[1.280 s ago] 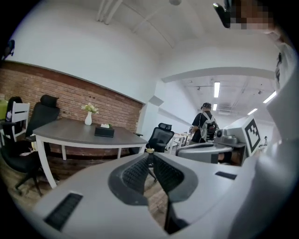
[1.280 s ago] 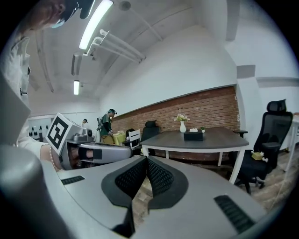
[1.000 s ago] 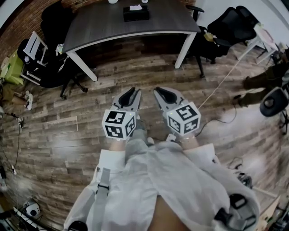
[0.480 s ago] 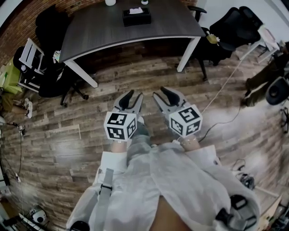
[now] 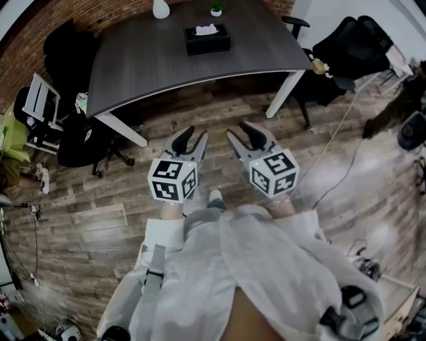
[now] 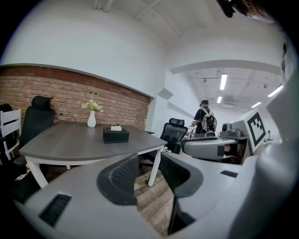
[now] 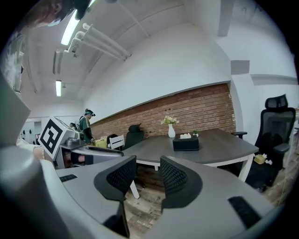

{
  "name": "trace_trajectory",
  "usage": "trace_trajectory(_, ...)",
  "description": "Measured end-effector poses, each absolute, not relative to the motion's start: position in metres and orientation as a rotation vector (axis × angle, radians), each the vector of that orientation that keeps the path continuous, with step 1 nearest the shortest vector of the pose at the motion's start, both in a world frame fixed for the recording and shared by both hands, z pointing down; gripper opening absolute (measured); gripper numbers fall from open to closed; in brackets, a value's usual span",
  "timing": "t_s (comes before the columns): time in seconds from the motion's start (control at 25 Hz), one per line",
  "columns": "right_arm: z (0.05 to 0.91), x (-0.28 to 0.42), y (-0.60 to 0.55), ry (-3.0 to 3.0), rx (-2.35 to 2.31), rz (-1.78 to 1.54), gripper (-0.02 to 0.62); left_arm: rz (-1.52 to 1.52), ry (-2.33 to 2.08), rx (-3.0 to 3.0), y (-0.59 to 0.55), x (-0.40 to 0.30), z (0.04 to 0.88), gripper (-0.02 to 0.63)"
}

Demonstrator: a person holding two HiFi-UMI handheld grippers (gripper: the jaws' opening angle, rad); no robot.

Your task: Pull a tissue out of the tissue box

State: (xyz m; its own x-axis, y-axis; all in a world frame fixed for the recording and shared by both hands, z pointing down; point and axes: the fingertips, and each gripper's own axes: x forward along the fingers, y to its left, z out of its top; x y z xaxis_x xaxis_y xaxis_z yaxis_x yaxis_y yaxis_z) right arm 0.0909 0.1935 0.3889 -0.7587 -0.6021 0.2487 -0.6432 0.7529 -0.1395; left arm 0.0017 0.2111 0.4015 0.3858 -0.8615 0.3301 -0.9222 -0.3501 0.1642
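A black tissue box (image 5: 207, 38) with a white tissue sticking out of its top stands at the far side of the dark grey table (image 5: 133, 66). It also shows in the left gripper view as the tissue box (image 6: 116, 135) and in the right gripper view as the tissue box (image 7: 186, 142). My left gripper (image 5: 193, 138) and right gripper (image 5: 243, 133) hang side by side over the wooden floor, well short of the table. The left gripper (image 6: 147, 163) is open and empty. The right gripper (image 7: 147, 164) has its jaws opening, with nothing between them.
A white vase (image 5: 160, 8) with flowers and a small plant pot (image 5: 216, 10) stand behind the box. Black office chairs (image 5: 353, 46) stand at the right, and a white chair (image 5: 40, 113) at the left. A cable (image 5: 346, 166) crosses the floor. A person (image 6: 205, 122) stands farther off.
The table and the tissue box have come closer in the head view as I moved toward them. Both grippers' jaws have spread from nearly shut to open.
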Motion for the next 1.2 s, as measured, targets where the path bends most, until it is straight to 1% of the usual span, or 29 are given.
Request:
trace_trajectory(0.32,0.391,0.049,0.155,-2.746,0.990,0.329,0.140,0.251,-1.502,2.337,0.163,-0.030,0.409,0.132)
trace_trajectory(0.72,0.414,0.039,0.130,-2.670,1.005,0.380,0.140,0.226,-1.456,2.284,0.147,-0.049,0.435,0.130)
trace_trajectory(1.2,0.409,0.016,0.033,-2.706,0.956,0.374,0.139,0.223,-1.513,2.270,0.057,-0.071,0.430,0.132)
